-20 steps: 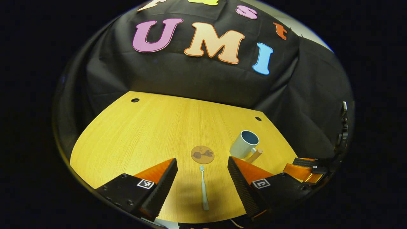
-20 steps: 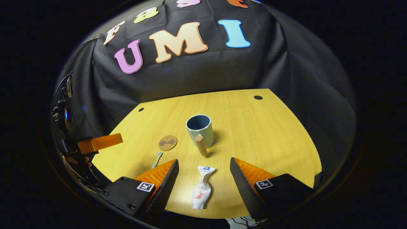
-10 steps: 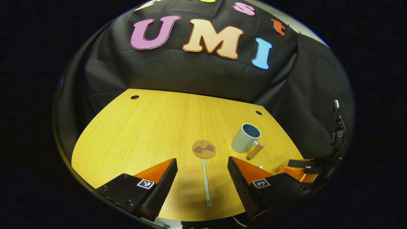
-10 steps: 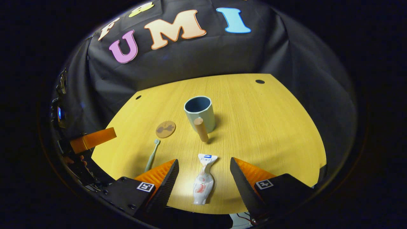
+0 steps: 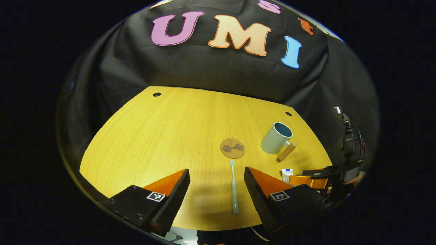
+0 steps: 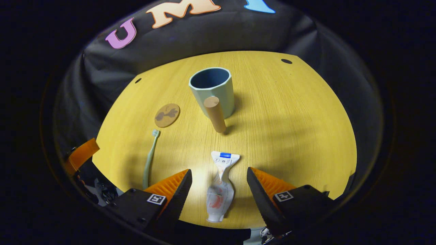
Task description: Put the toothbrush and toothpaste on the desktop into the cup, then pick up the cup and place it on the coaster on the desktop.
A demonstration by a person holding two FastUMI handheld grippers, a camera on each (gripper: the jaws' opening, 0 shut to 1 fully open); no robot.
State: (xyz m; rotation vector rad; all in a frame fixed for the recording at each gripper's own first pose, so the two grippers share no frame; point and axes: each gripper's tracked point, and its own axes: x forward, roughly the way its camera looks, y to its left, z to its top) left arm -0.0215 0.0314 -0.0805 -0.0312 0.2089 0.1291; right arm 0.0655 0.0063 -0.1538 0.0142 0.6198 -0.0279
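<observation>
My left camera rides above my left claw (image 5: 217, 183) and looks forward and down across the wooden desktop (image 5: 163, 136) toward the black cloth wall at the back. It sits near the desk's front edge, close over the toothbrush (image 5: 233, 187), with the coaster (image 5: 232, 148) and cup (image 5: 276, 138) farther ahead to its right. My right camera rides above my right claw (image 6: 219, 185), tilted more steeply down, close over the toothpaste (image 6: 219, 189), with the cup (image 6: 212, 89) straight ahead. Both views share the desktop, cup, coaster, toothbrush and toothpaste. The left view catches my right claw (image 5: 315, 177) at its far right edge.
</observation>
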